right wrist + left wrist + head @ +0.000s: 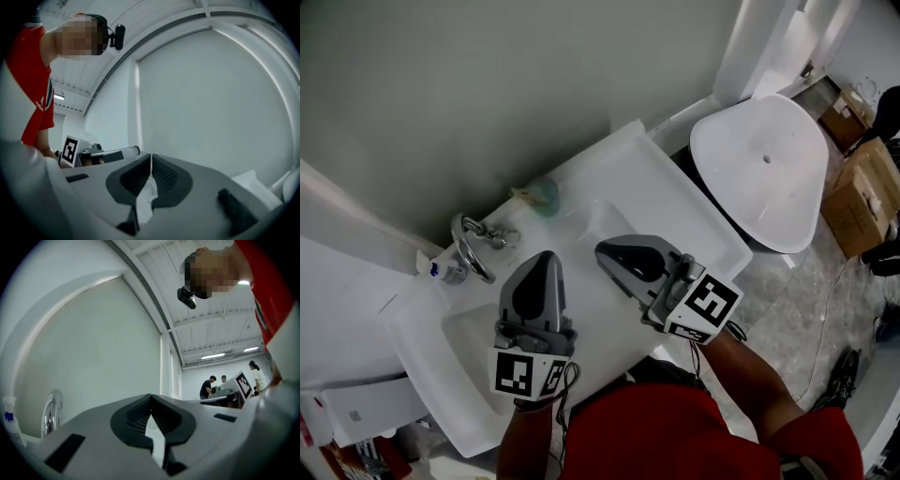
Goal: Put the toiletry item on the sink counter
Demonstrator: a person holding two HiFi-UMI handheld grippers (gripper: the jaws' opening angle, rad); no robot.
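Left gripper [150,399]: jaws pressed together, empty.
Right gripper [151,158]: jaws pressed together, empty.
Small teal object [542,194] on white tabletop [675,202]: blurred, shape indistinct.

Bathroom: sink [649,190], faucet [470,247] and toilet [765,171] side by side

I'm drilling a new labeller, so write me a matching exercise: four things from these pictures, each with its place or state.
1 faucet
2 toilet
3 left tongs
4 cardboard box

A shut, nothing between them
B brown, on the floor
C chrome, behind the basin
D white, beside the sink counter

Pairs: 1-C, 2-D, 3-A, 4-B
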